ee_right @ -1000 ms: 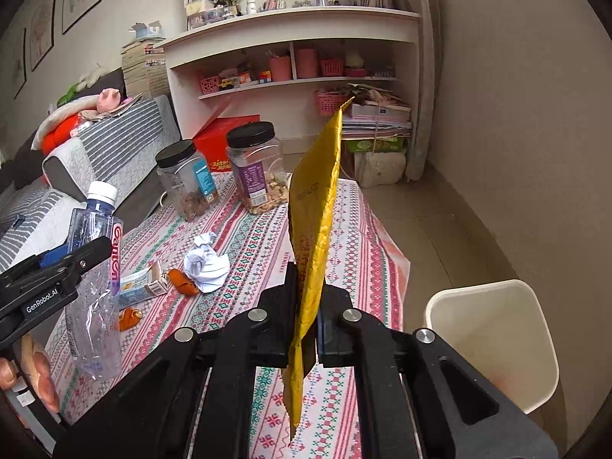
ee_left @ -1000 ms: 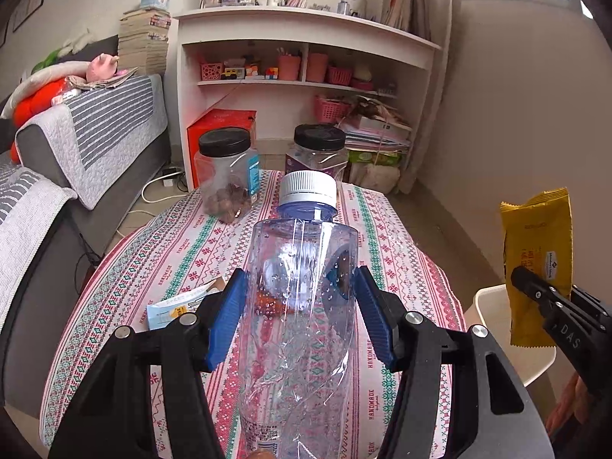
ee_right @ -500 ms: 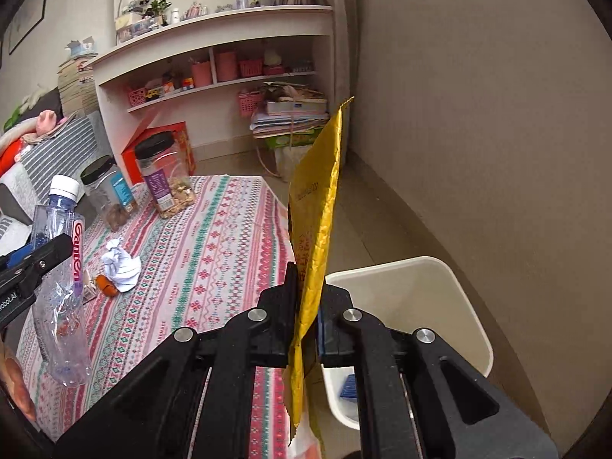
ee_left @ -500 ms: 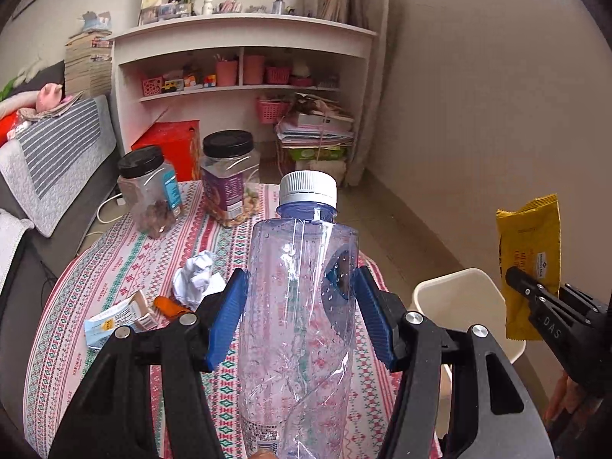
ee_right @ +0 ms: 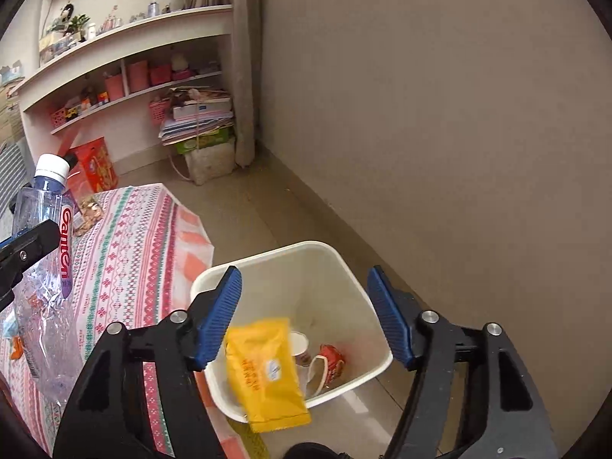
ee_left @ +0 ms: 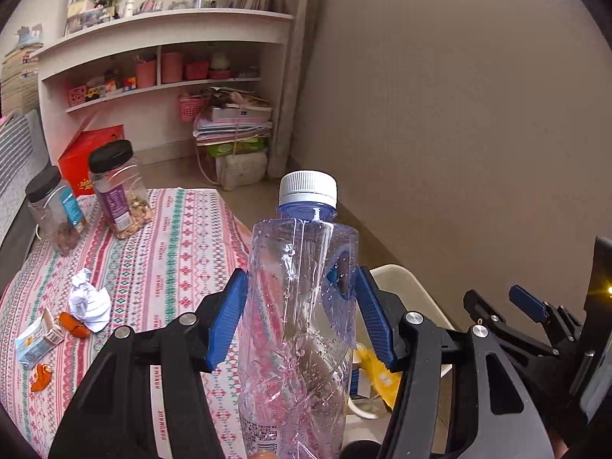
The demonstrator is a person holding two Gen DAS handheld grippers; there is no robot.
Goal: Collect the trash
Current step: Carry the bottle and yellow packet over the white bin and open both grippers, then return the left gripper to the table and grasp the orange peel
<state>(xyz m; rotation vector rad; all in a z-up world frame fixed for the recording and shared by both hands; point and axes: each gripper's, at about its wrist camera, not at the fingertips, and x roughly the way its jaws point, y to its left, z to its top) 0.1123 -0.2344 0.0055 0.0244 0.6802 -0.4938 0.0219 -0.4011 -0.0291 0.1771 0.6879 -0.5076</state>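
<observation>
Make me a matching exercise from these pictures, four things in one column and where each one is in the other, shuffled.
1. clear plastic water bottle with white cap
2. yellow foil snack wrapper
3. crumpled white paper ball
4. red paper cup

A. lying on the patterned tablecloth
B. at the bottom of the white bin
C. clamped in the left gripper
D. loose over the bin's near rim

Pairs: 1-C, 2-D, 3-A, 4-B

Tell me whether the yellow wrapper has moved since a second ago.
Yes. The yellow wrapper has left the right tongs, whose jaws are opening, and is dropping over the white bin, instead of standing upright between the pads.
</observation>
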